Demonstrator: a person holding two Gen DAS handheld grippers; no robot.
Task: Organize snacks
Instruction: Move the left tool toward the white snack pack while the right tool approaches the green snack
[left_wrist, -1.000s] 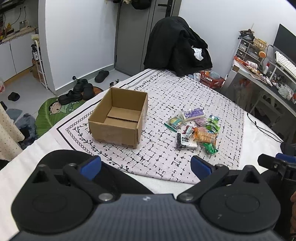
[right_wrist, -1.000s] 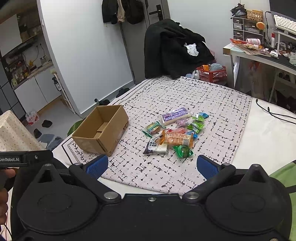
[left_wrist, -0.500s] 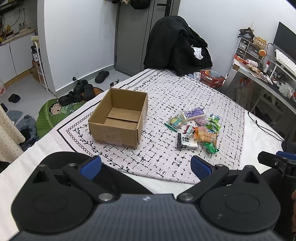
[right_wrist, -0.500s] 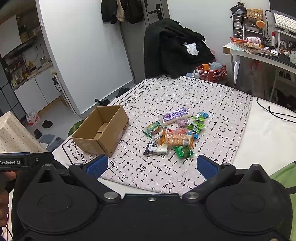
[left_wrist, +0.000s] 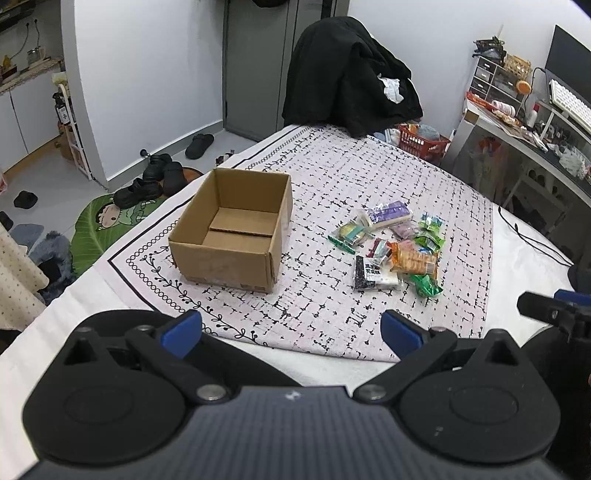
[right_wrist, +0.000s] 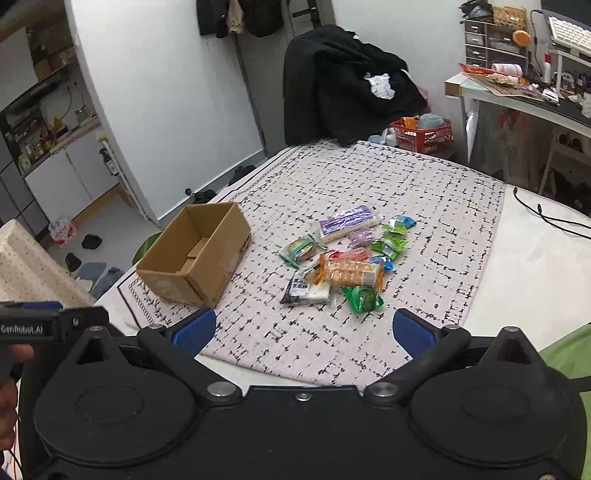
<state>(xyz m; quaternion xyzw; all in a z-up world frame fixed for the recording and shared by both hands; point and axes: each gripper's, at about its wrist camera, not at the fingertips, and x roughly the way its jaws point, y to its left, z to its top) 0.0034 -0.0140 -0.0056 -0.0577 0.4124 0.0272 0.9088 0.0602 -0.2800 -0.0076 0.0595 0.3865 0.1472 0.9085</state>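
Both pairs of jaws stand wide apart and grip nothing: the left gripper (left_wrist: 291, 332) and the right gripper (right_wrist: 303, 328) hang over the near edge of the bed, short of the patterned cloth (right_wrist: 424, 192), with blue pads spread to either side of each view.

The snacks (right_wrist: 347, 254) lie in one loose heap on the cloth, ahead of both grippers and well apart from them. In the right wrist view the heap sits almost dead ahead, between the pads; in the left wrist view it lies ahead and off to the right. So the right gripper looks the better placed for the first pick. Nearest to it are a green packet (right_wrist: 362, 298) and a dark-and-white packet (right_wrist: 306, 290), side by side at the heap's near edge. Just beyond them is an orange cracker pack (right_wrist: 351, 272), its long axis running left to right, across the line of approach, so the jaws could close over its short width with little turning. At the far side a purple pack (right_wrist: 347, 221) lies aslant.

The box (left_wrist: 232, 229) stands open and upright on the cloth to the left of the heap, near it but not touching, and nothing shows inside it. It lies straight ahead of the left gripper, so anything picked must travel leftward to reach it.
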